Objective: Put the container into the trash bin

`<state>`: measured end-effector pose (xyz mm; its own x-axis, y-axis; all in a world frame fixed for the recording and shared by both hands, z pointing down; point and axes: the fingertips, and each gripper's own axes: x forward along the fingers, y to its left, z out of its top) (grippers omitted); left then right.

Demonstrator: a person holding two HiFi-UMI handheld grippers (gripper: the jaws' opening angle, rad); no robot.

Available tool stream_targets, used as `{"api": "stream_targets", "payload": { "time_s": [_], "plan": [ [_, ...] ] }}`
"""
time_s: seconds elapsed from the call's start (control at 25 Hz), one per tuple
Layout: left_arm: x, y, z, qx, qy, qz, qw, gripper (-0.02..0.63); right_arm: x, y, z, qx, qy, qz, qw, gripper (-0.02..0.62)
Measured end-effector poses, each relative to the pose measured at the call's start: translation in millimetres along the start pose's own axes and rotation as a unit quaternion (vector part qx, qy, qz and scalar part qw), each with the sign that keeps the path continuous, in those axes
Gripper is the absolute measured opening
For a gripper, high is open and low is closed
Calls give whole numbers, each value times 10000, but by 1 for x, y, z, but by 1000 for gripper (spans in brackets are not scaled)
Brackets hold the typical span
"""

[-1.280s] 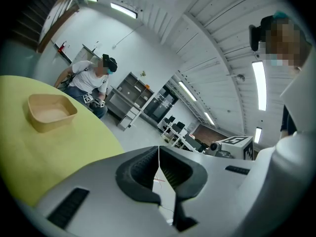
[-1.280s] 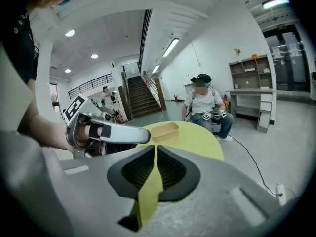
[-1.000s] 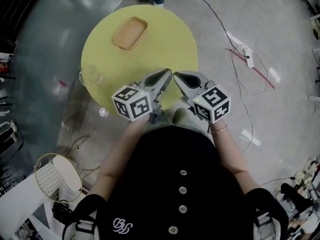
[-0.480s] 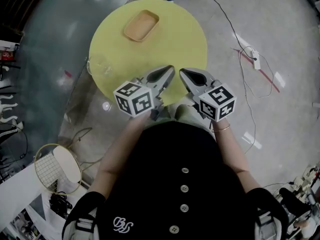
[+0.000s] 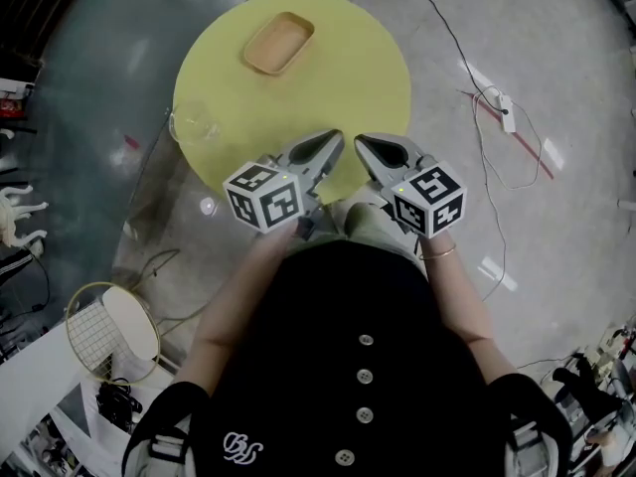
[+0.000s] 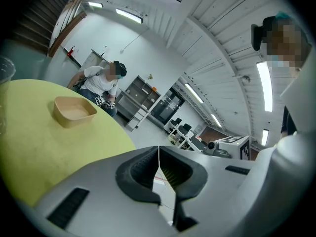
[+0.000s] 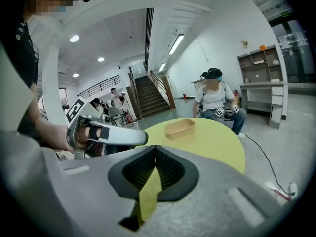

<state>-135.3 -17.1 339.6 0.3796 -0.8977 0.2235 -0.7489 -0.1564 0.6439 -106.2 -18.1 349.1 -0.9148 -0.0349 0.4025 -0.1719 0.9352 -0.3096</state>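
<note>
Hovering | left hand-held gripper [image 5: 335, 139] closed, empty | right hand-held gripper [image 5: 361, 143] closed, empty

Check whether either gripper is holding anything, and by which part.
Nothing is held. The left gripper and right gripper both have their jaws closed together, empty; the shallow tan oblong container sits apart on the round yellow table.

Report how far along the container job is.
Done: nothing yet; the container sits untouched on the far side of the yellow table. In hand: nothing; the left gripper and right gripper hover at the table's near edge, fingers shut and empty. Remaining: grasp the container, carry it to the bin, possibly the wire basket on the floor, and drop it in.
</note>
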Motion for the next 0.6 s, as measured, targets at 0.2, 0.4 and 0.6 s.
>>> {"api": "stream_targets", "payload": {
  "time_s": [0.2, 0.4, 0.6],
  "plan": [
    [4, 1, -5, -24, 70, 3, 10000, 17, 1, -3, -3, -45, 70, 8, 10000, 3],
    [-2, -2, -11, -23, 131, -30, 9999, 17, 0, 4, -8, -137, 170, -17, 9998, 3],
    [-6, -2, -15, 2, 205, -12, 9998, 17, 2, 10, -15, -111, 224, 27, 9997, 3]
  ]
}}
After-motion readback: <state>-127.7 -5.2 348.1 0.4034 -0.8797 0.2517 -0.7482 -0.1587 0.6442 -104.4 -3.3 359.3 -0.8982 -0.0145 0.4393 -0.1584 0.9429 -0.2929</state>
